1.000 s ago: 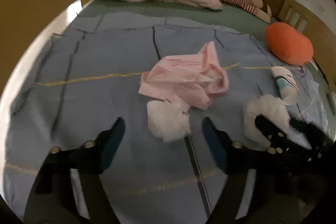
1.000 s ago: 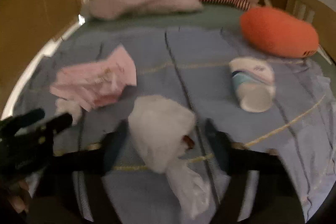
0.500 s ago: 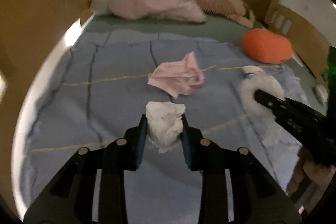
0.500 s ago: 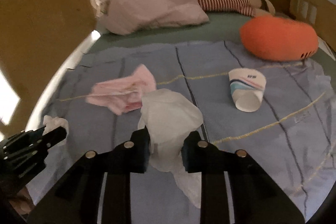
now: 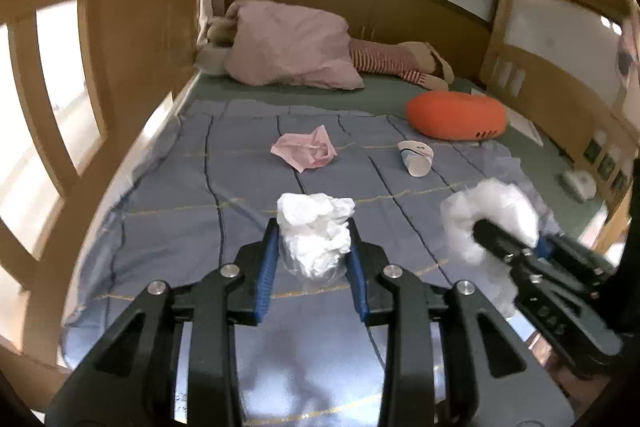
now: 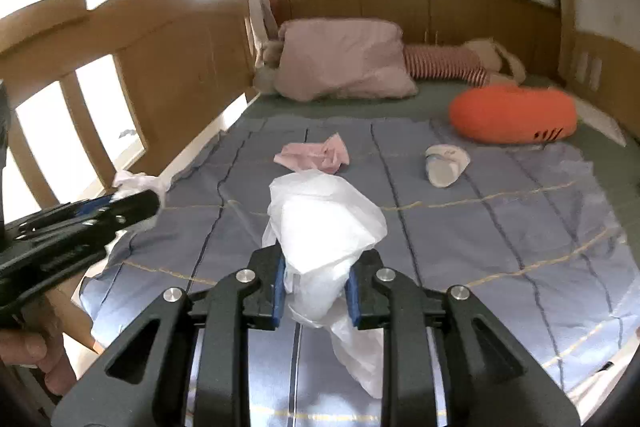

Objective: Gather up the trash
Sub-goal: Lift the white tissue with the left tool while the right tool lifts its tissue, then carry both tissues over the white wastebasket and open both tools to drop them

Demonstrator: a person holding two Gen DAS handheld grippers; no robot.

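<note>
the left tool [image 5: 313,259] is clamped on a crumpled white tissue wad [image 5: 316,233], its blue pads [image 5: 267,269] pressing the wad from both sides, and the wad is held clear above the blue quilt [image 5: 192,195]. the right tool [image 6: 316,287] is closed on a thin white plastic bag [image 6: 324,223], which bulges up over the fingers and trails a loose tail down at 6 o'clock, off the bed.

in the left wrist view the right tool shows at 4 o'clock with its white bag at its tip. in the right wrist view the left tool sits at 9 o'clock with the wad at its tip, and a hand [image 6: 28,355] grips its handle at 8 o'clock.

on the quilt, toward 12 o'clock from both tools, lies a crumpled pink wrapper [image 5: 306,151]. a paper cup [image 5: 416,159] lies on its side at 1 o'clock, well apart from the wrapper, its mouth facing the cameras. just beyond the cup rests an orange cushion [image 5: 456,115]. at the far end of the bed are a pink pillow [image 5: 292,47] and a striped soft toy [image 5: 384,61] beside it, against the wooden headboard.
</note>
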